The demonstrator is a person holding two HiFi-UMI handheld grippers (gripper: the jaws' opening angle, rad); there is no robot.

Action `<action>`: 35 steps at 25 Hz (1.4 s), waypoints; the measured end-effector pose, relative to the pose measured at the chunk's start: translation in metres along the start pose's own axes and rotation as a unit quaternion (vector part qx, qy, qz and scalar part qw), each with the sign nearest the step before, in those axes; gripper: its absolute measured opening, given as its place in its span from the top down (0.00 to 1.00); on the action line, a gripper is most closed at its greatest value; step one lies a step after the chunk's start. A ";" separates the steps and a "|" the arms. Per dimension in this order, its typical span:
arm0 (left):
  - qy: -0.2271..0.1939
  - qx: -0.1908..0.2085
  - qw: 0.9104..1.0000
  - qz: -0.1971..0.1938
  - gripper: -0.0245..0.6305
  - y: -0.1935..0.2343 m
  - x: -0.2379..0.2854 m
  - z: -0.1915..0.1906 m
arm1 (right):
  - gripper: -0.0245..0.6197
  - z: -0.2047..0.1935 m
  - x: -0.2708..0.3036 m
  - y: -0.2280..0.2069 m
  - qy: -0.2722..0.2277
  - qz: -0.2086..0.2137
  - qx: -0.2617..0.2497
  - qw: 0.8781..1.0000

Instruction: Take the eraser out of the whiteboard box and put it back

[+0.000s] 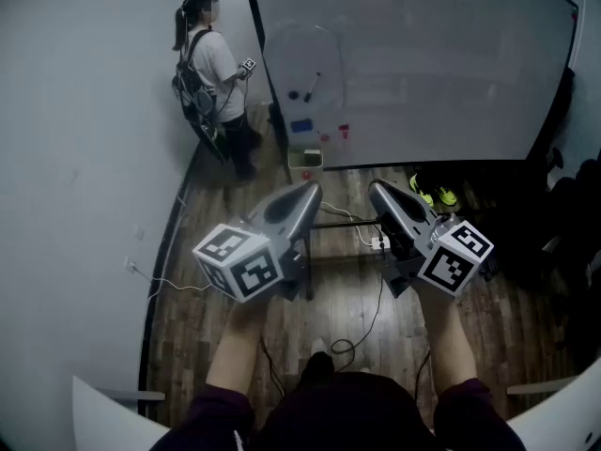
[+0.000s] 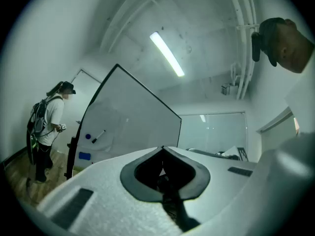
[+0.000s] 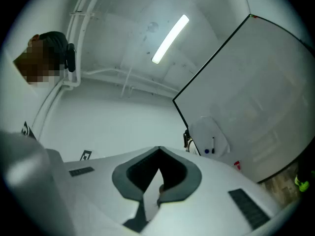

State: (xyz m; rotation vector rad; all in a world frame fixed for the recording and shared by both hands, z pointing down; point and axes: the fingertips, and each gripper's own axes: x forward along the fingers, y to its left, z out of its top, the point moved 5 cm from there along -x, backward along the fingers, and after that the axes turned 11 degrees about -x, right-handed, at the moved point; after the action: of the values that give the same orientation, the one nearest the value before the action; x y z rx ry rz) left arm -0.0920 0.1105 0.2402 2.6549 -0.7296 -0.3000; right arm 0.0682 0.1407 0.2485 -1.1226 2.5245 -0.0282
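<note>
The left gripper (image 1: 314,189) and the right gripper (image 1: 375,187) are held shut and empty, side by side over cables (image 1: 362,322) on the floor (image 1: 188,318). Farther off, a small blue eraser (image 1: 301,126) is stuck low by the whiteboard (image 1: 423,64)'s left edge, above a pale box (image 1: 305,162). A person (image 1: 211,73) is seen beside that edge.
</note>
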 end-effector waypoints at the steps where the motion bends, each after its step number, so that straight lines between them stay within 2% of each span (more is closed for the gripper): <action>1: 0.001 0.000 1.000 0.000 0.95 0.001 0.001 0.000 | 0.96 0.000 0.001 -0.001 0.001 0.000 0.000 1.000; 19: 0.010 -0.017 1.000 0.008 0.95 0.020 0.018 -0.013 | 0.96 -0.013 0.004 -0.021 0.003 0.000 0.026 1.000; 35: 0.019 -0.039 0.999 0.011 0.95 0.086 0.049 -0.012 | 0.96 -0.043 0.043 -0.065 0.021 -0.018 0.038 0.999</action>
State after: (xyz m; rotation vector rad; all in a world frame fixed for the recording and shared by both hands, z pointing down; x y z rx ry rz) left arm -0.0854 0.0193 0.2806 2.5715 -0.7189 -0.2654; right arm 0.0735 0.0600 0.2854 -1.1491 2.5164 -0.1571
